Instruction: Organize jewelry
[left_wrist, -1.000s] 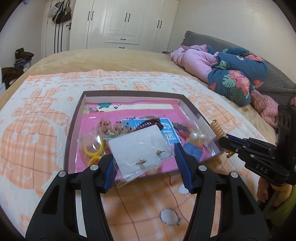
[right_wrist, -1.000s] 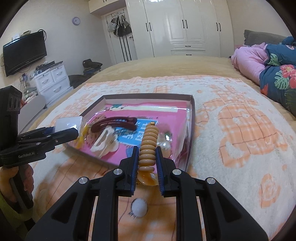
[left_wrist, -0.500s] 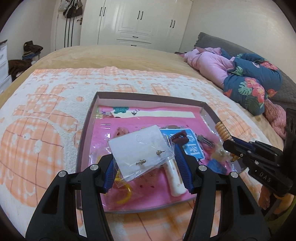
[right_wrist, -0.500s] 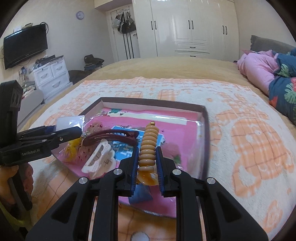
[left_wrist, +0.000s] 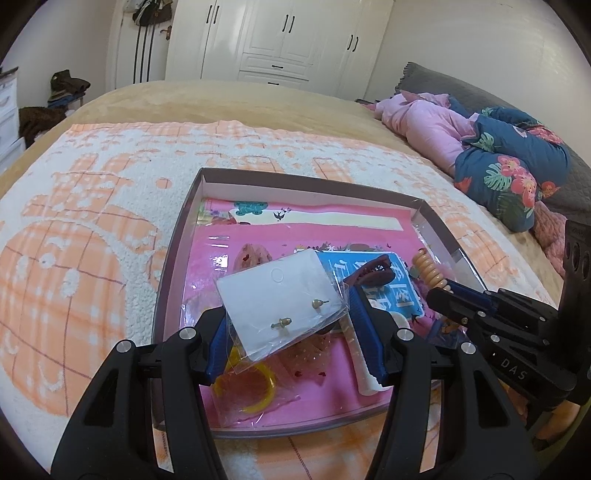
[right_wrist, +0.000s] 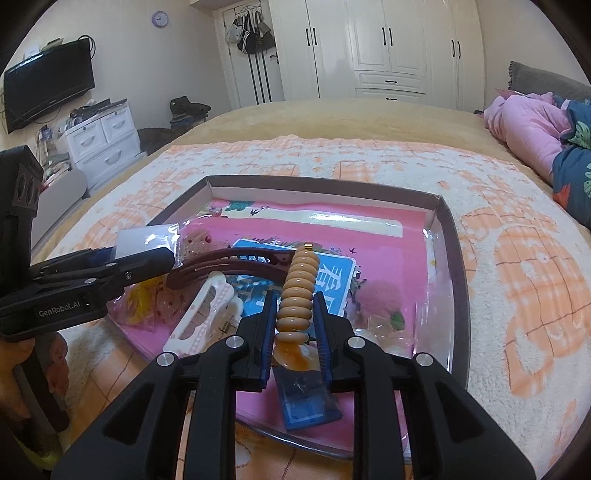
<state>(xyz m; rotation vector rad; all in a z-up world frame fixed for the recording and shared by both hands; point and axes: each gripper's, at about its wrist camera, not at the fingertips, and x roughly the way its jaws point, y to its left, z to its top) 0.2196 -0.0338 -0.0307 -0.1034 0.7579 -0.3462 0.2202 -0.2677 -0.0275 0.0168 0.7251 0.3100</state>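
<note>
A shallow box tray (left_wrist: 295, 175) with a pink lining lies on the bed. My left gripper (left_wrist: 288, 314) is shut on a bagged white earring card (left_wrist: 273, 288) with two small studs, held above the tray's near left part. From the right wrist view the same card (right_wrist: 140, 238) pokes out of the left gripper (right_wrist: 159, 258). My right gripper (right_wrist: 294, 297) holds a tan ribbed hair clip (right_wrist: 301, 280) upright over the tray's near right. Its jaws are opening, with the clip still between the pads. The tray (right_wrist: 332, 182) holds a brown clip (right_wrist: 229, 258) and a white clip (right_wrist: 207, 314).
An orange and white blanket (left_wrist: 92, 240) covers the bed around the tray. A yellow ring (left_wrist: 255, 391), a blue card (right_wrist: 332, 280) and a blue packet (right_wrist: 306, 402) also lie in the tray. Pink and floral bedding (left_wrist: 480, 147) is piled at the right.
Both grippers have moved forward from the tray's near edge to above its inside. Each carries the same item as before.
</note>
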